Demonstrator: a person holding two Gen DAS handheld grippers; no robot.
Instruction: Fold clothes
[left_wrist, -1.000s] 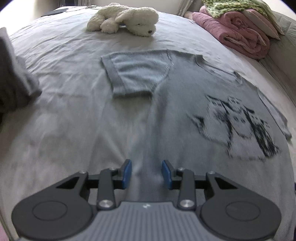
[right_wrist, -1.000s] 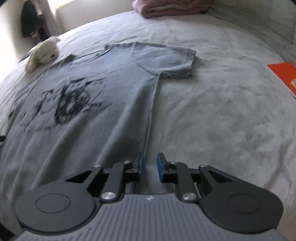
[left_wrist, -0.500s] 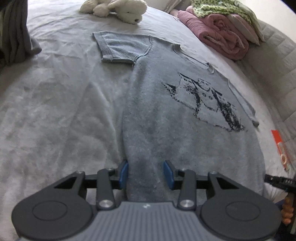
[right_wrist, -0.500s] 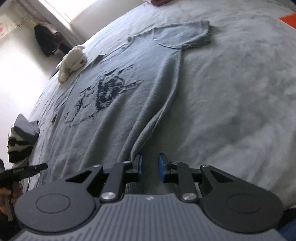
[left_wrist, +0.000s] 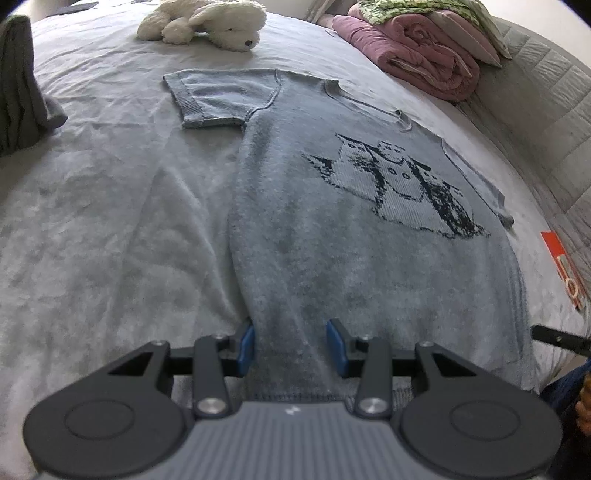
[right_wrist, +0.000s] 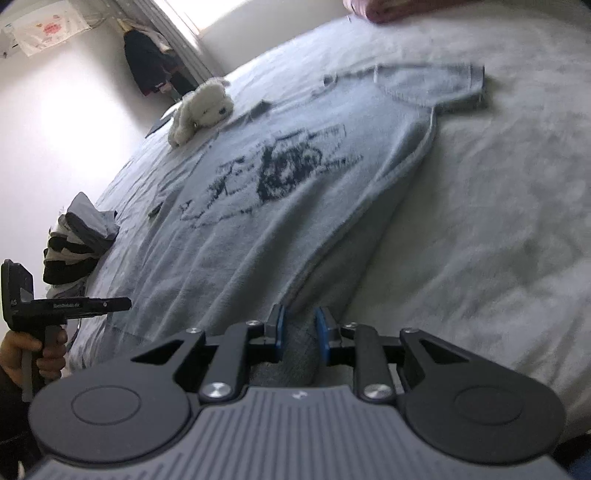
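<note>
**Hem grab could slip or drag the tee out of shape**

Left wrist view: grey tee (left_wrist: 362, 236) lies flat, print up, on the grey bedspread (left_wrist: 96, 236), collar at 12 o'clock, hem at 6. Left gripper (left_wrist: 290, 347) sits over the hem's left corner, blue pads apart, fabric between them but pads not visibly pressing — reads as open. Risk: if it closes with only the side edge under the 9 o'clock pad, it catches one layer and the corner peels out on the lift. Plush dog (left_wrist: 207, 22) at 12 and pink blankets (left_wrist: 417, 55) at 1 sit near the collar; a fold carried that far could land on them.

Right wrist view: right gripper (right_wrist: 298, 334) has its jaws narrow with a bunch of hem fabric pinched between — gripping the tee's right hem corner. Risk: lifting this side alone skews the tee (right_wrist: 280, 206) and wrinkles the print. Clothes pile (right_wrist: 79, 240) at 9 stays clear.
</note>
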